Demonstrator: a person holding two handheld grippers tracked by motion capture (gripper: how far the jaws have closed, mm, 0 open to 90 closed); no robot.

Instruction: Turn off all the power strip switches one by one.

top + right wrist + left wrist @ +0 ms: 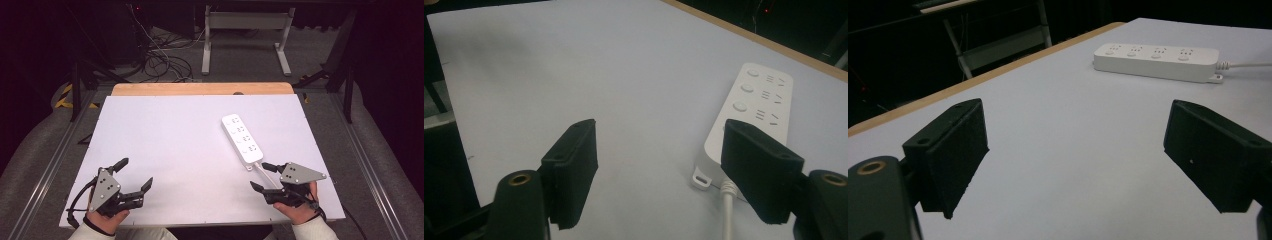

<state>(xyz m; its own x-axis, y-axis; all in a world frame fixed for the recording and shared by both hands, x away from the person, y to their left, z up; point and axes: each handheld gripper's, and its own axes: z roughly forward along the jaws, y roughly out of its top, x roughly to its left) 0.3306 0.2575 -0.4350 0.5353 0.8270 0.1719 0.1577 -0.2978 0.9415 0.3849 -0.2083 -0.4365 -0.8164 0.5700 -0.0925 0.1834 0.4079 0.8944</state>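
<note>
- White power strip (242,139) is lying flat on the table (165,145), sockets facing up, on the right half of the white top. It runs at a diagonal, with the cord end toward the person.
- Its white cord (266,173) comes out of that near end and heads toward the right gripper (262,176).
- Right gripper sits just beside the strip's near end, jaws spread wide, nothing between them. From the high view the cord passes between the two jaws. In the right gripper view the strip's near end (754,115) is partly behind the right-hand jaw, and the cord (727,210) drops down next to it.
- Left gripper (136,172) is well apart from the strip, over at the table's near left corner. Also released, jaws wide, holding nothing, just bare table between them.
- In the left gripper view the strip (1157,61) is far off across the table, cord (1245,64) trailing off its end.
- Each gripper is held in a hand (300,211), white sleeves at the near edge.
</note>
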